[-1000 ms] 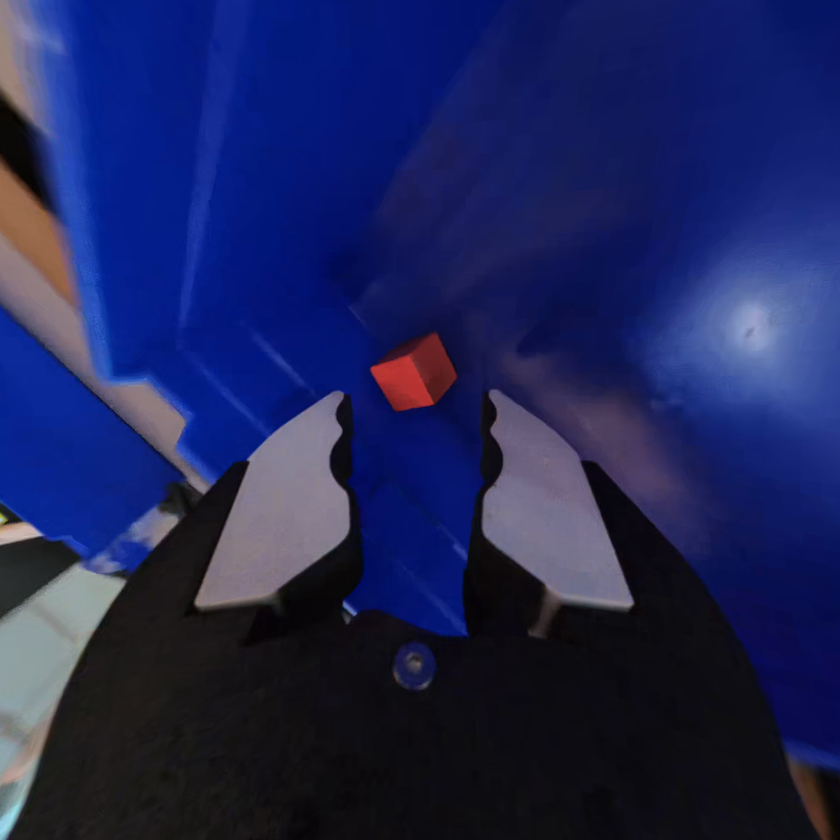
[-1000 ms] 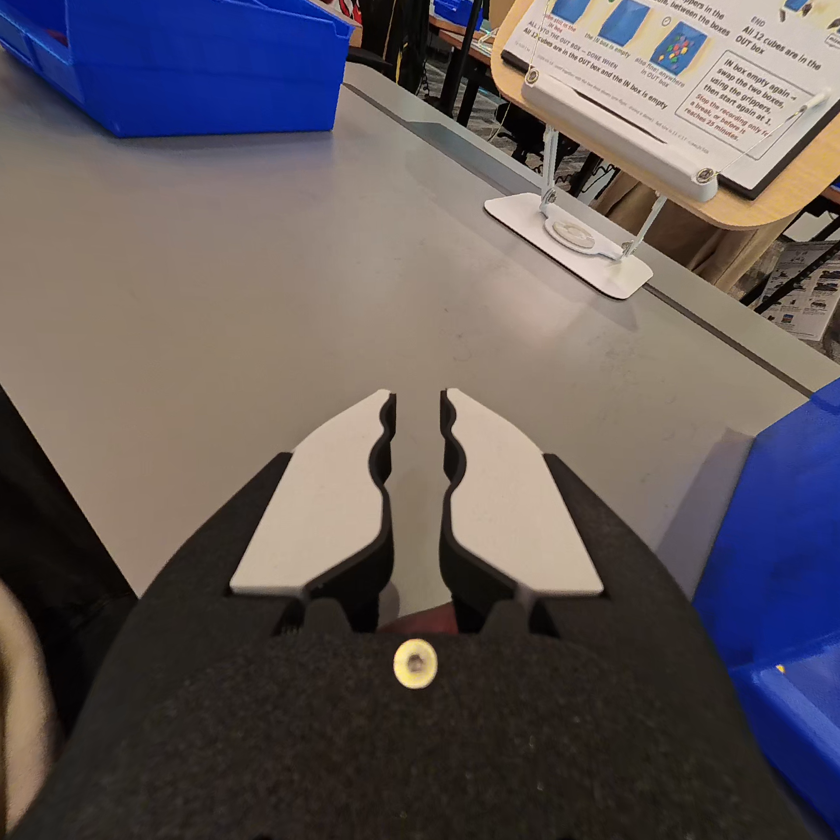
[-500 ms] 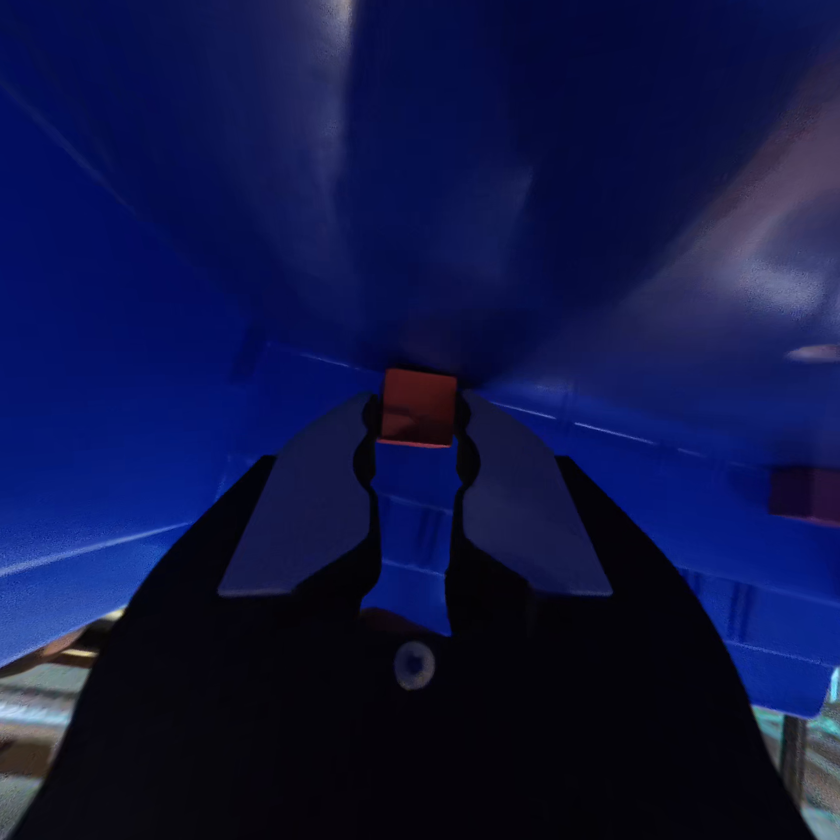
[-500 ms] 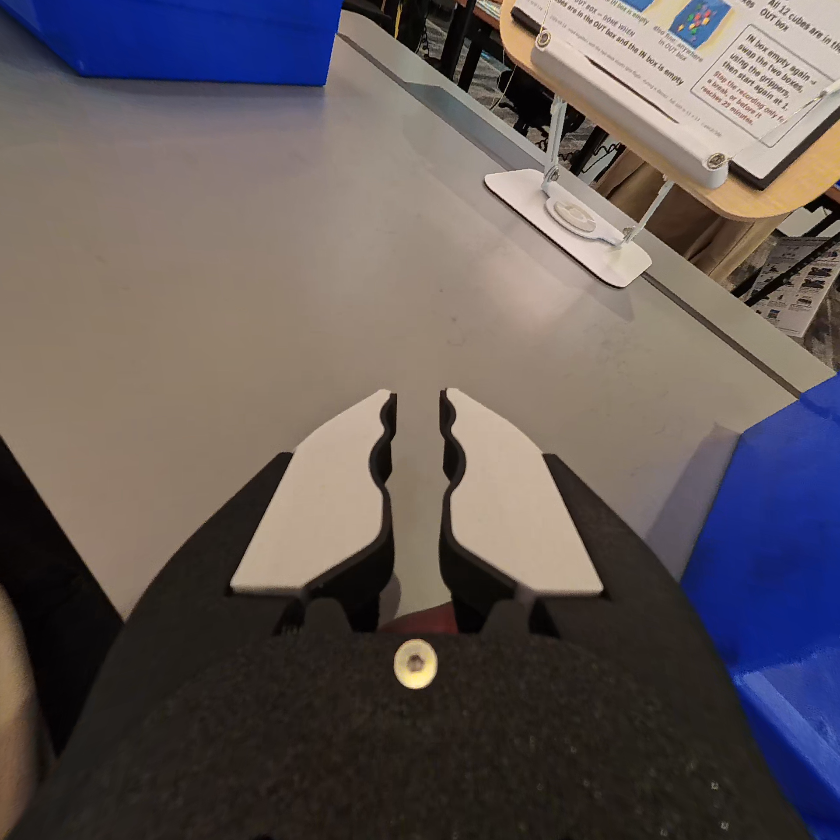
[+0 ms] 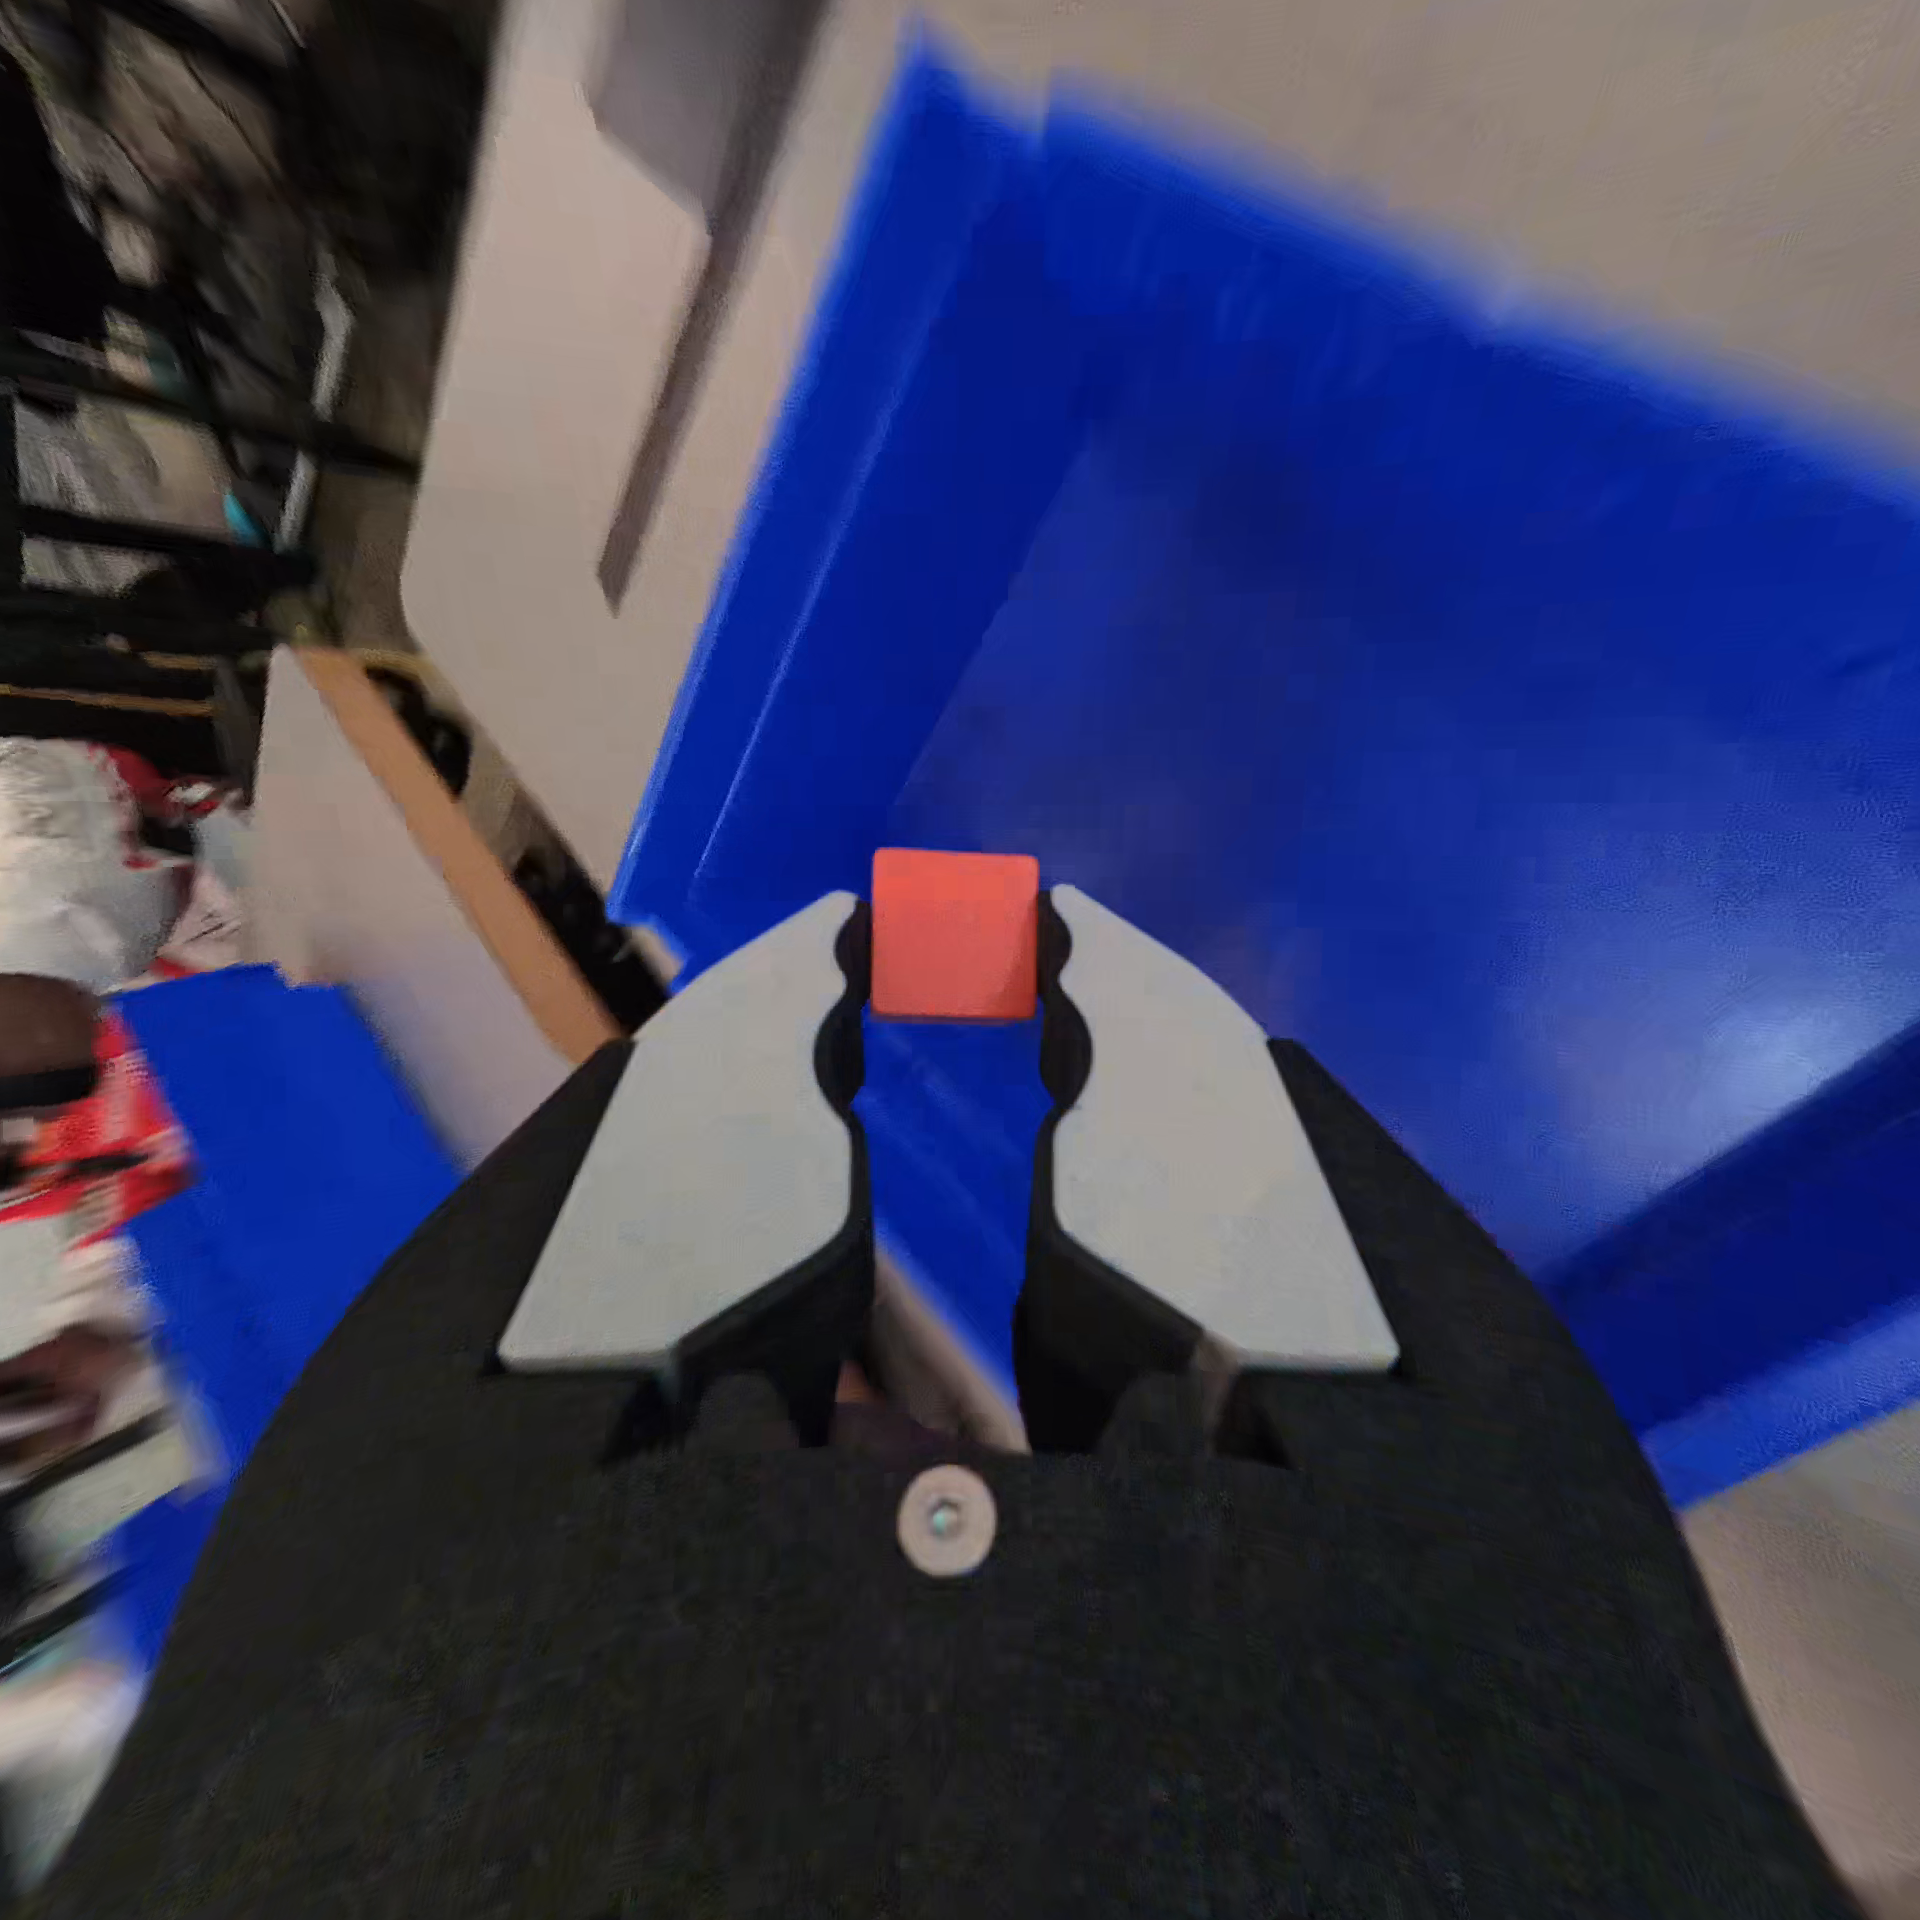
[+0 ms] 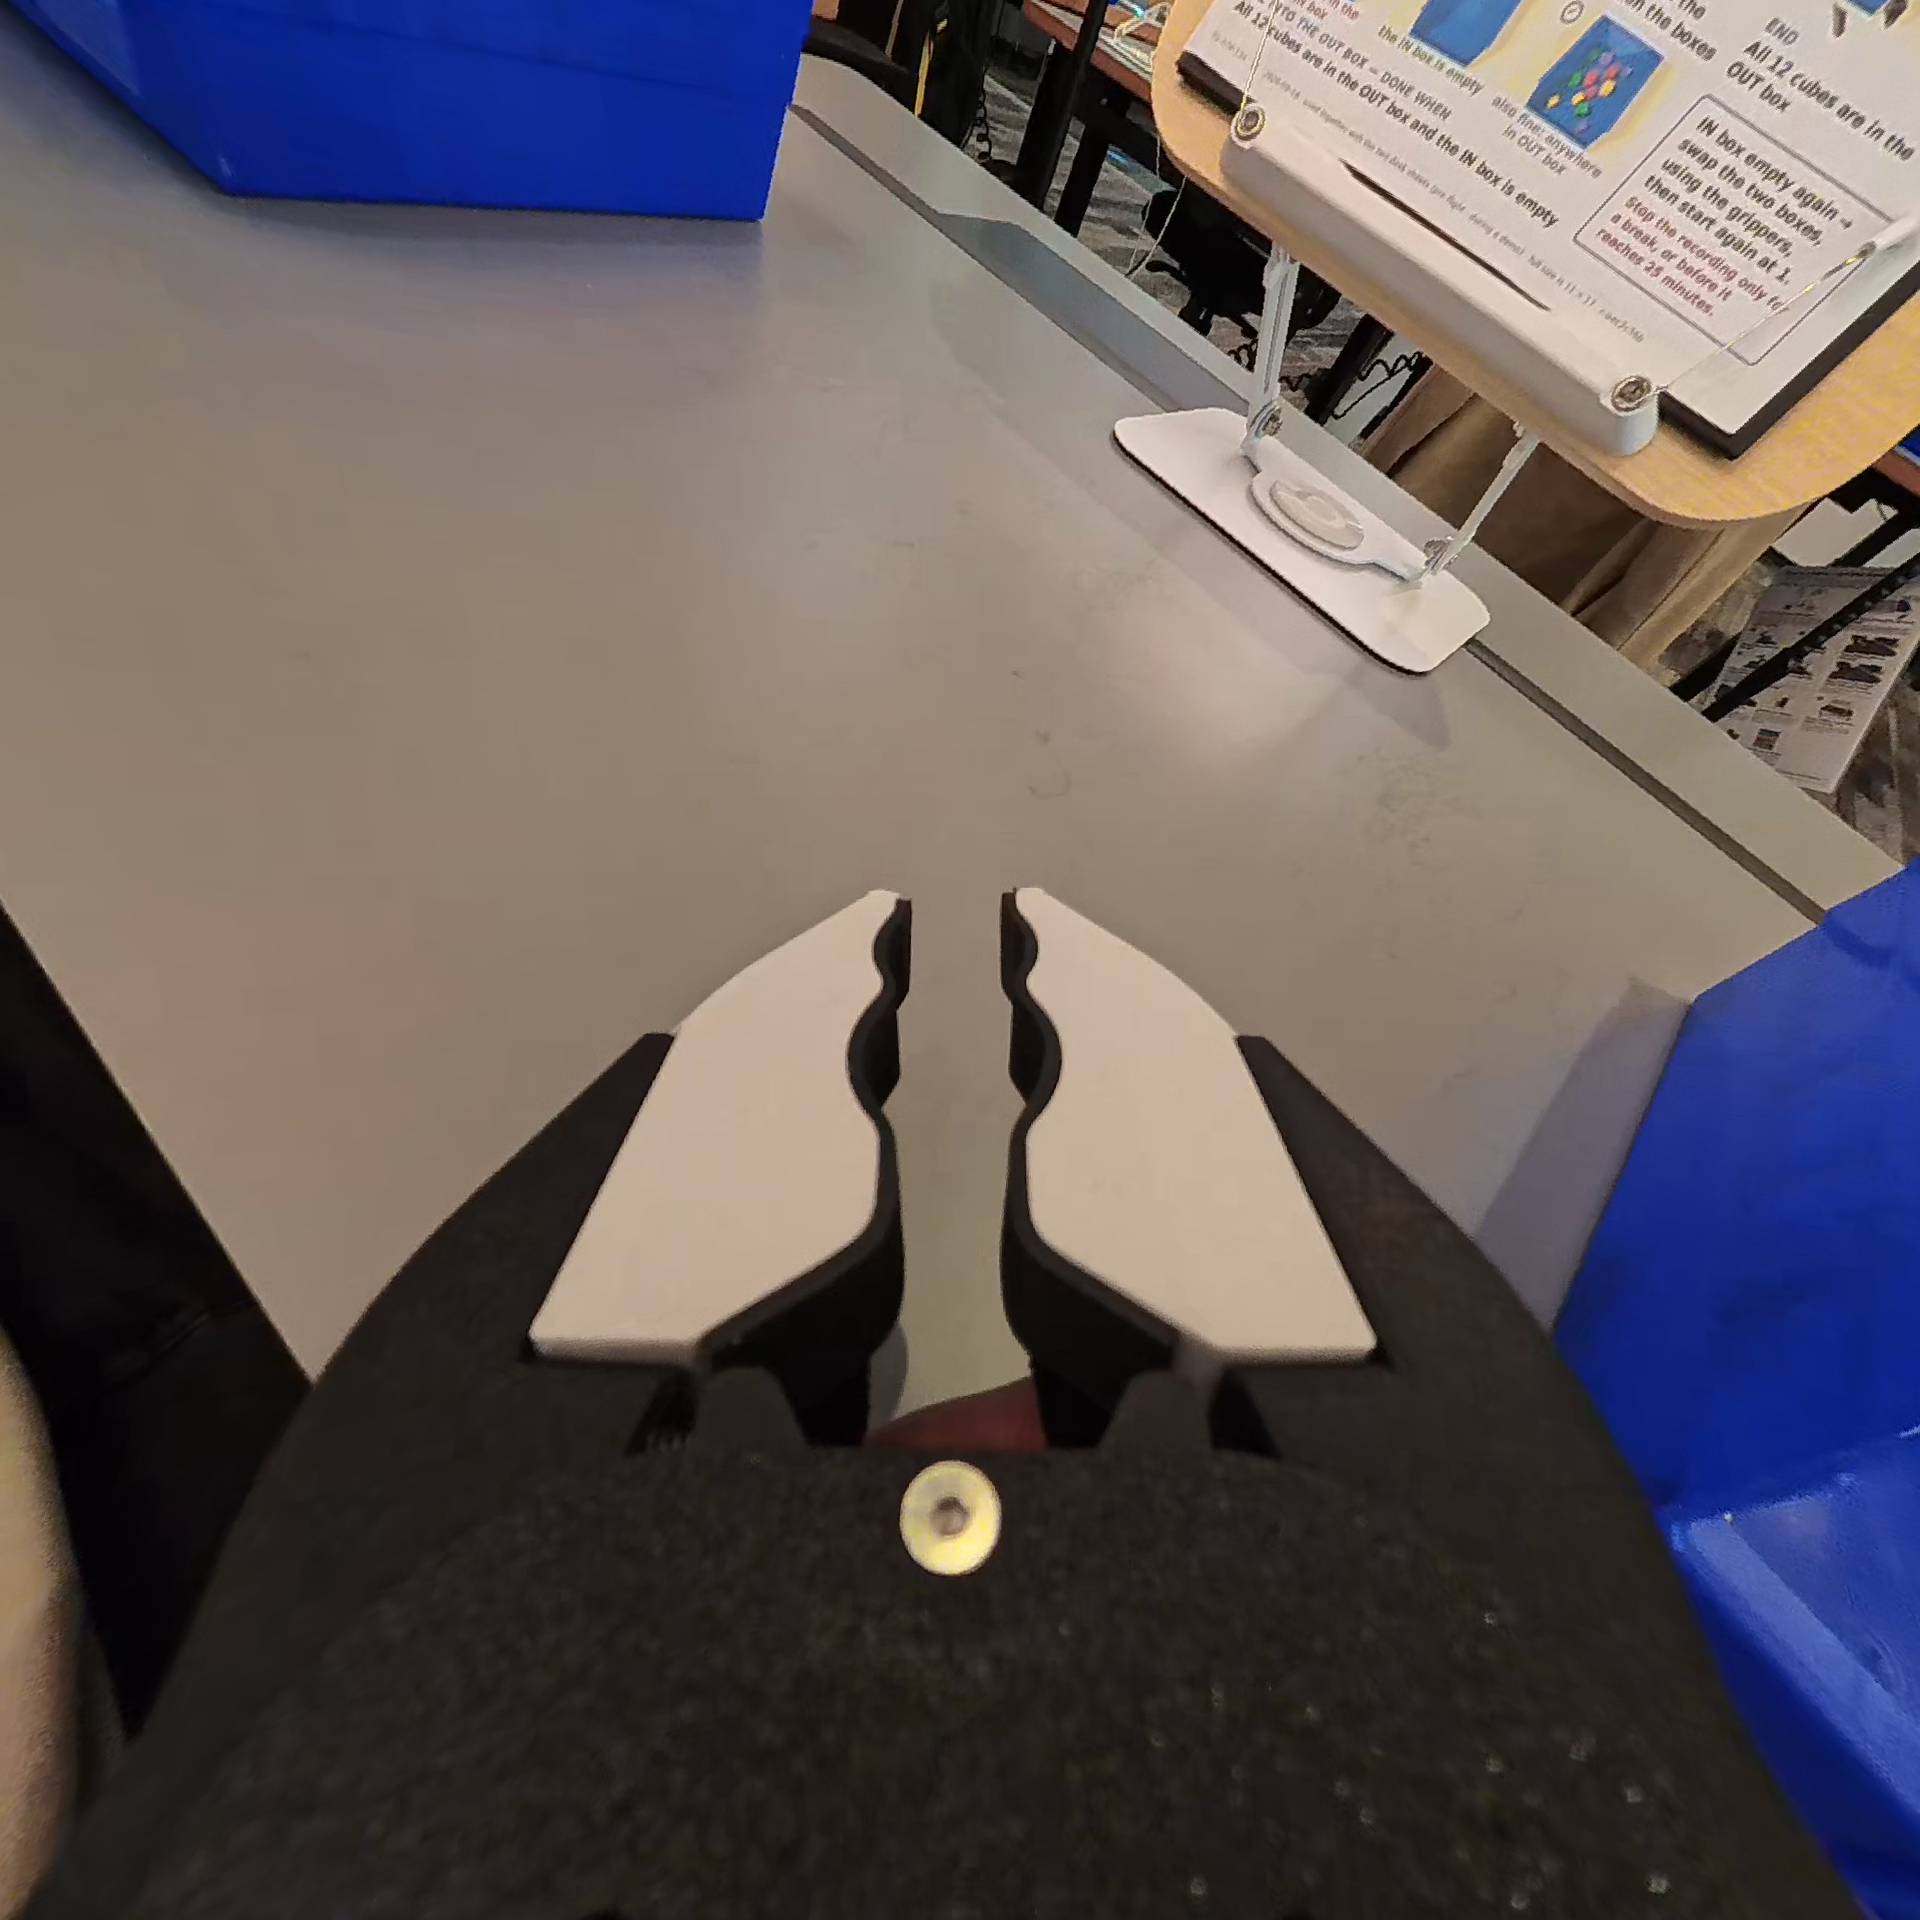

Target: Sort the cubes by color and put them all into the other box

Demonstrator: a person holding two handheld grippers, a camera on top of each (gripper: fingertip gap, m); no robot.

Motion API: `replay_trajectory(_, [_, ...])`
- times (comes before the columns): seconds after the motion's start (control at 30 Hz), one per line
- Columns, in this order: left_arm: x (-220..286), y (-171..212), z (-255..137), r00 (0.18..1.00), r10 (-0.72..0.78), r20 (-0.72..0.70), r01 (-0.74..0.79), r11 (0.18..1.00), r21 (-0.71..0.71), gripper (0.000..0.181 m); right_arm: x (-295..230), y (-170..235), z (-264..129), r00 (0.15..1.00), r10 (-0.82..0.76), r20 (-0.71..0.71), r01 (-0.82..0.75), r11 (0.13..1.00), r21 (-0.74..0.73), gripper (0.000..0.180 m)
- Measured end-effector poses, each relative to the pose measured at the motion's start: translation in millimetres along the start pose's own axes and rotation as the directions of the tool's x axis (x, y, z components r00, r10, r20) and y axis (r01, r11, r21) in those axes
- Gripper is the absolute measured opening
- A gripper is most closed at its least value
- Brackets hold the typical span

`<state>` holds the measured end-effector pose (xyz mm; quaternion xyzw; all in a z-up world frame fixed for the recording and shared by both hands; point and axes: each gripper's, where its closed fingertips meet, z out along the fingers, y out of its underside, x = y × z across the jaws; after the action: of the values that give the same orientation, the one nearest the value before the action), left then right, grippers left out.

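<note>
Left wrist view shows my left gripper pinching a red cube right at its tips. The cube sits square between my two fingers, and each finger presses on one side of it. It is up in the air, over the inside of a blue box. The picture is very blurry, so I cannot tell much about the box, only that its walls are blue and it lies open under the cube. Another blue piece shows at the left, and I cannot tell what it is.

Right wrist view shows my right gripper with nothing in it. Its fingers are a little apart, with a thin gap between the tips, and I can see the grey table through the gap. It hangs over the table. One blue box stands far off at the top left. The corner of another blue box is close by on the right. A white stand holds a printed sheet at the far edge of the table.
</note>
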<state>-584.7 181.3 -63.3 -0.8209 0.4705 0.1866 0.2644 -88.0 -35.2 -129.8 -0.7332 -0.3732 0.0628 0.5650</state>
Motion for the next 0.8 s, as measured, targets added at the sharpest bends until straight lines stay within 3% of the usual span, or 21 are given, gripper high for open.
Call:
replay_trajectory(0.07, [18.4,-23.7,-29.8,0.986,-0.154,-0.067,0.165,0.955,0.247,0.03,-0.7,-0.8,-0.4,1.0,0.009,0.008,-0.009,1.0,0.003,0.016])
replay_trajectory(0.17, [49.5,-44.8,-63.4,0.936,-0.303,-0.177,0.351,0.793,0.498,0.03,-1.2,-2.5,0.0,1.0,0.025,0.017,-0.025,1.0,0.006,0.016])
replay_trajectory(0.23, [68.6,-45.9,-69.4,0.896,-0.378,-0.233,0.442,0.708,0.551,0.03,0.5,-2.7,0.4,0.999,0.029,0.012,-0.029,1.0,0.006,0.016])
replay_trajectory(0.37, [94.9,-45.8,-72.4,0.856,-0.429,-0.288,0.511,0.619,0.597,0.03,6.6,-0.5,1.0,0.998,0.058,0.002,-0.058,0.998,0.002,0.016])
replay_trajectory(0.5, [109.5,-62.2,-86.1,0.798,-0.412,-0.441,0.602,0.507,0.616,0.03,11.3,-2.9,2.0,0.993,0.115,0.024,-0.116,0.993,0.023,0.016])
replay_trajectory(0.6, [133.5,-109.1,-120.6,0.68,-0.289,-0.674,0.729,0.369,0.577,0.029,6.8,-28.5,7.3,0.99,0.059,0.128,-0.075,0.99,0.122,0.017])
replay_trajectory(0.67, [157.6,-153.2,-144.1,0.558,-0.188,-0.808,0.814,0.31,0.491,0.029,3.4,-61.9,10.5,0.983,-0.04,0.181,-0.006,0.969,0.247,0.026])
replay_trajectory(0.8, [216.3,-238.9,-168.6,0.244,-0.02,-0.97,0.923,0.311,0.225,0.029,10.9,-131.3,24.6,0.972,-0.229,0.05,0.181,0.868,0.462,0.039])
